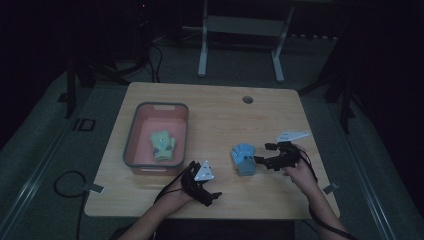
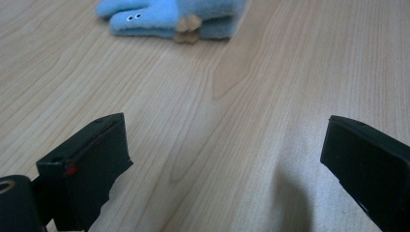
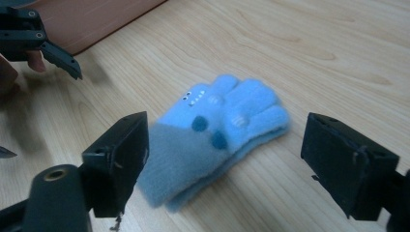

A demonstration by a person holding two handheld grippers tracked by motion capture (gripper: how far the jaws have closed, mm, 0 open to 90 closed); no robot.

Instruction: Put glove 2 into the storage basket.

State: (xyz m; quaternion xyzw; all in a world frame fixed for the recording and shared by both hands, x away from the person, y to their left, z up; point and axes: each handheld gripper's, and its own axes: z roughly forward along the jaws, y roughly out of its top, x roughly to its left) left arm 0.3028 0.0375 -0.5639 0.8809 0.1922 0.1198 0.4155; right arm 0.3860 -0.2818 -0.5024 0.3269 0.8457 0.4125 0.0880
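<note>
A: Blue gloves (image 1: 244, 158) flat on table (image 1: 220, 115), nine o'clock of right gripper (image 1: 266, 154); jaws apart, nothing held.

B: Left gripper (image 1: 212, 198) spread too; better pinched at cuff, lifted level toward bin (image 1: 131, 133).

No words, labels, brand names, numbers or signs can be read anywhere in these pictures.
</note>
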